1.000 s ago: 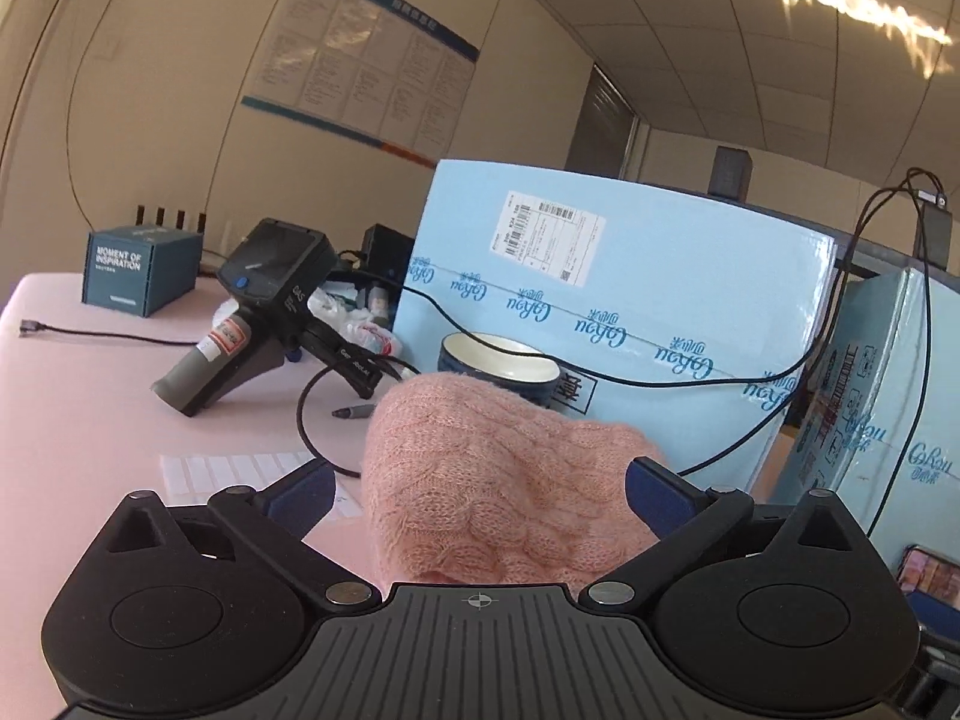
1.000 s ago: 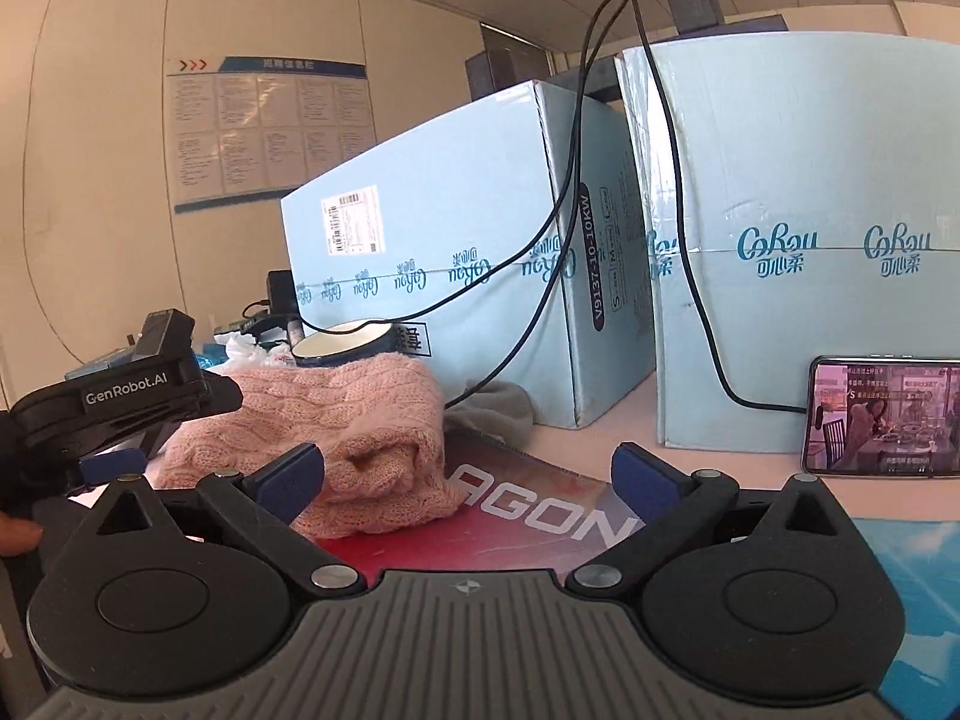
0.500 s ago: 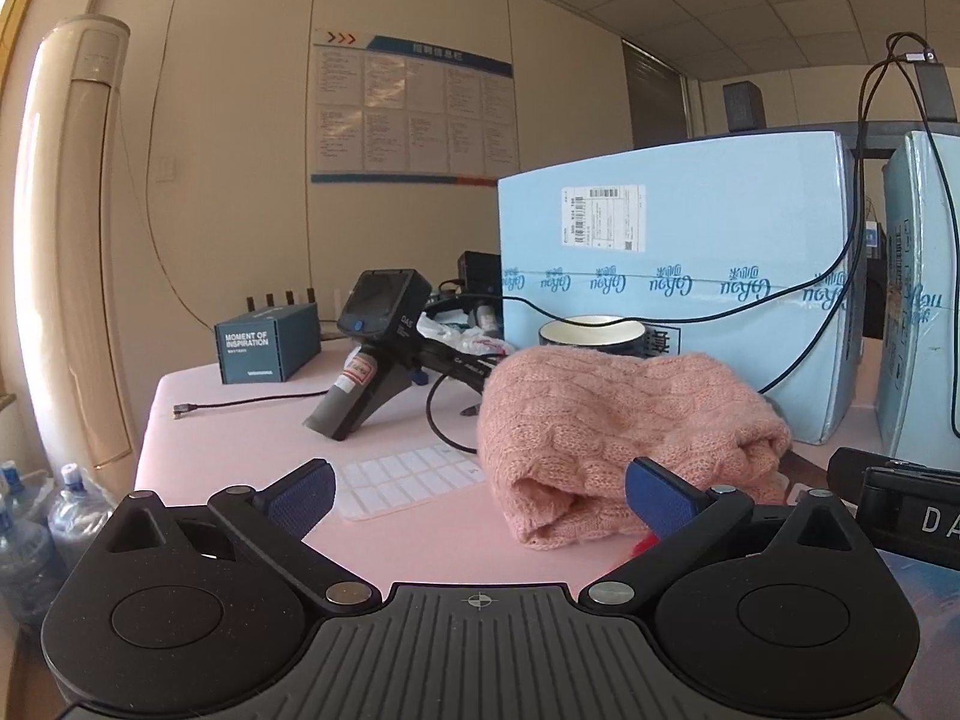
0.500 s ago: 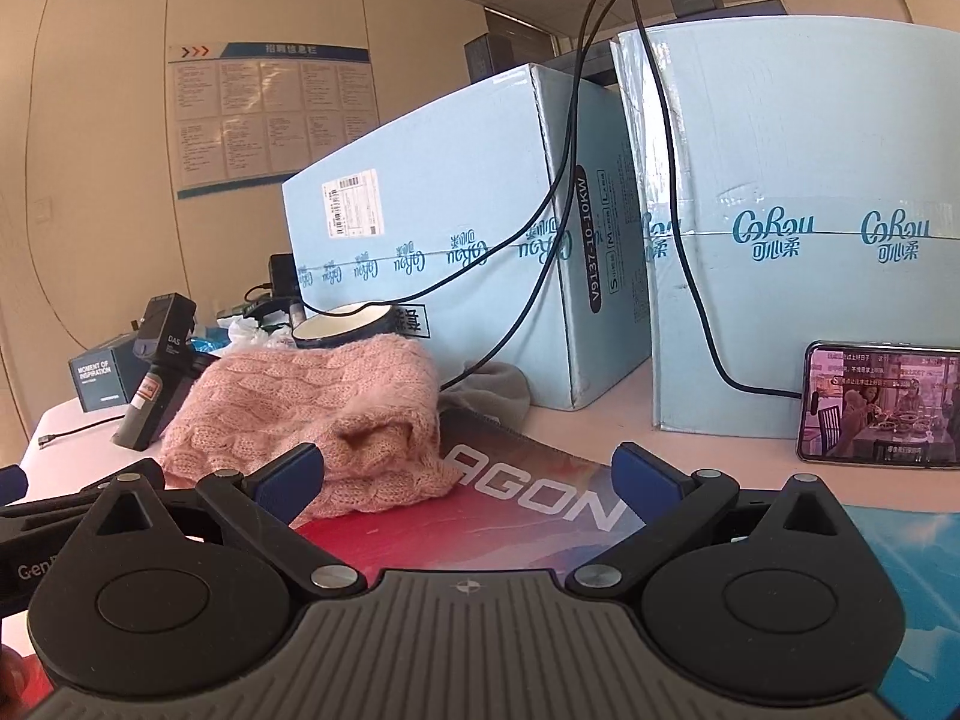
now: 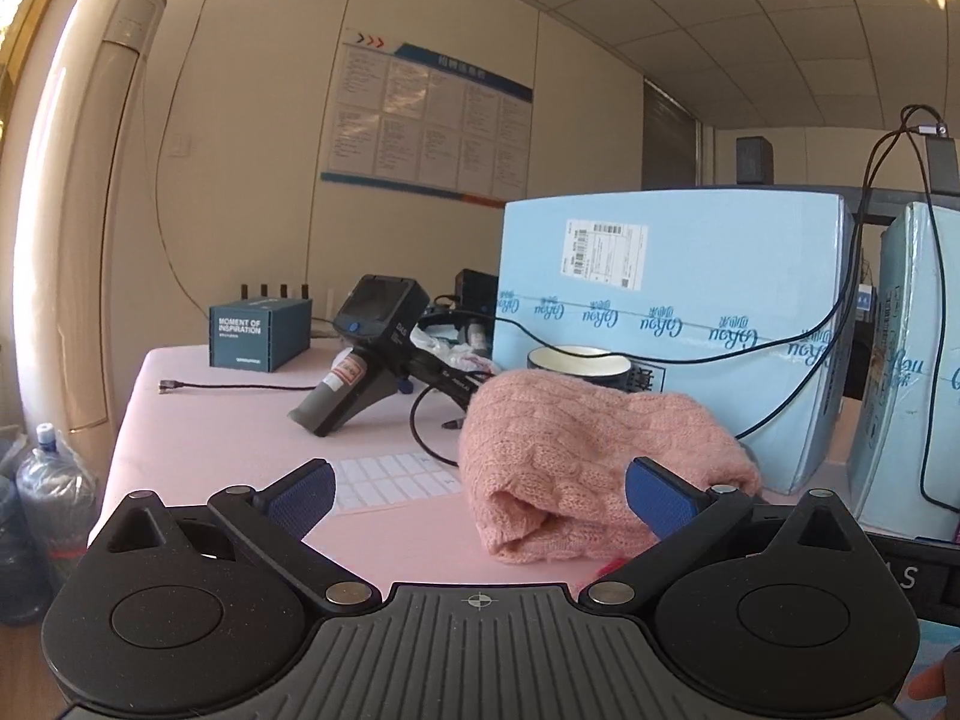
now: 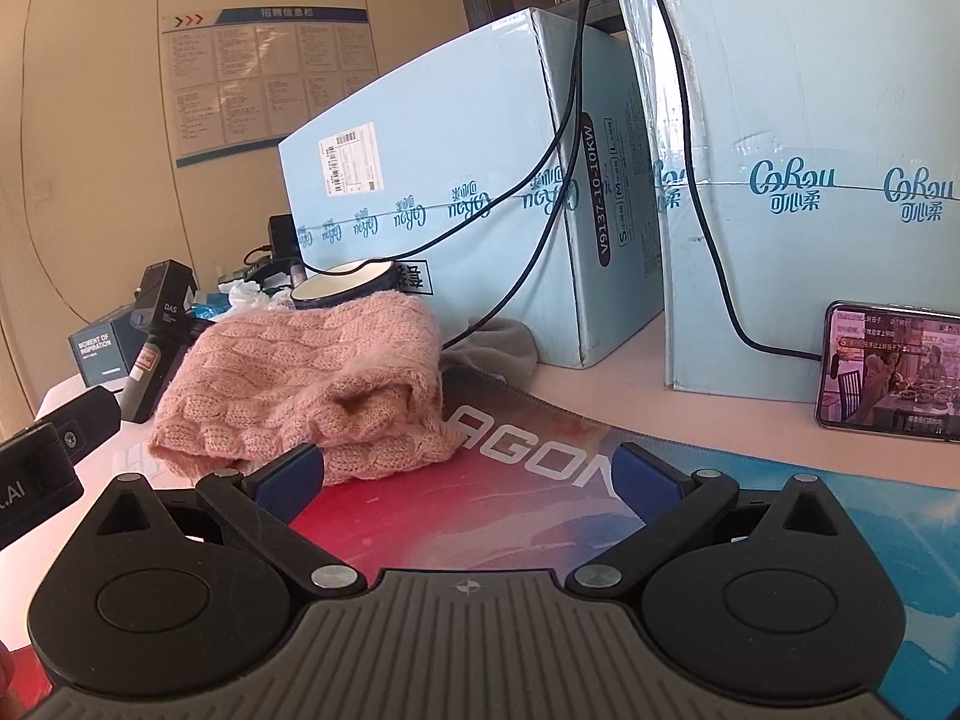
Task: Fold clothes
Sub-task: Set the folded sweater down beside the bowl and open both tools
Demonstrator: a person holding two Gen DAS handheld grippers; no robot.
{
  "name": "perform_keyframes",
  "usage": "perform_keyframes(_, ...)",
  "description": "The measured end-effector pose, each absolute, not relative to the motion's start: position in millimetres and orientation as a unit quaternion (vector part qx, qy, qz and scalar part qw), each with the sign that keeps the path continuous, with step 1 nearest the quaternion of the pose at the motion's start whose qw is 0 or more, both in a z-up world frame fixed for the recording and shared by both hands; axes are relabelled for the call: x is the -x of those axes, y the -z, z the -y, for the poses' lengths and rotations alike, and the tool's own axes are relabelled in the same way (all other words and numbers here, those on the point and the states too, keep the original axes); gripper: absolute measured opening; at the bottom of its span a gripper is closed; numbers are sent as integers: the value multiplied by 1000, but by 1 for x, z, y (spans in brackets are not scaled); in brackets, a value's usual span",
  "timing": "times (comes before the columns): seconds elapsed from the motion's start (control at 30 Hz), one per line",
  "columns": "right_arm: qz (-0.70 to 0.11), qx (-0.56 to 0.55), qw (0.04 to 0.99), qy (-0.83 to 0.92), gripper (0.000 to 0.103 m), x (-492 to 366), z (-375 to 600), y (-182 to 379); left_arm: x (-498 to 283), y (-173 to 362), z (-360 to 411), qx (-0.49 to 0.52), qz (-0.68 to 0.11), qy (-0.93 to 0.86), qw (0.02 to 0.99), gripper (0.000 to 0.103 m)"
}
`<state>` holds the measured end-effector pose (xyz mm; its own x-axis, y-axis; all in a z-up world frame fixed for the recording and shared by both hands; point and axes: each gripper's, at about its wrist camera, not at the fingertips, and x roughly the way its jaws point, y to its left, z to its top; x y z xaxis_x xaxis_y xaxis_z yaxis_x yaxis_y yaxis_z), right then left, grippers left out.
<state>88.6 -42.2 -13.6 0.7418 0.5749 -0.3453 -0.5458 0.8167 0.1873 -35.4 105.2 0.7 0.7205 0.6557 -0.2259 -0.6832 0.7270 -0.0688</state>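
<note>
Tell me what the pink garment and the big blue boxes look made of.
Pink garment: soft, fuzzy knit, probably wool or acrylic; cable ribs and loose fibres show, matte.
Blue boxes: likely printed cardboard; flat panels, taped seam, shipping label, slight sheen.

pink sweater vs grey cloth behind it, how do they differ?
The pink sweater is a thick cable-knit bundle, folded over and sitting high; the grey cloth is smooth, flat and crumpled low. The sweater lies out front, partly on the printed mat; the cloth is tucked against the blue box, half hidden. Both lie untouched on the table, no gripper holding them.
</note>
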Motion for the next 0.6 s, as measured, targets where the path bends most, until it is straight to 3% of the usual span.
perform_keyframes(0.6, -206, -46, 929, -303, 103, -92, 44, 15, 36, 2, -102, 69, -103, -380, 917, 103)
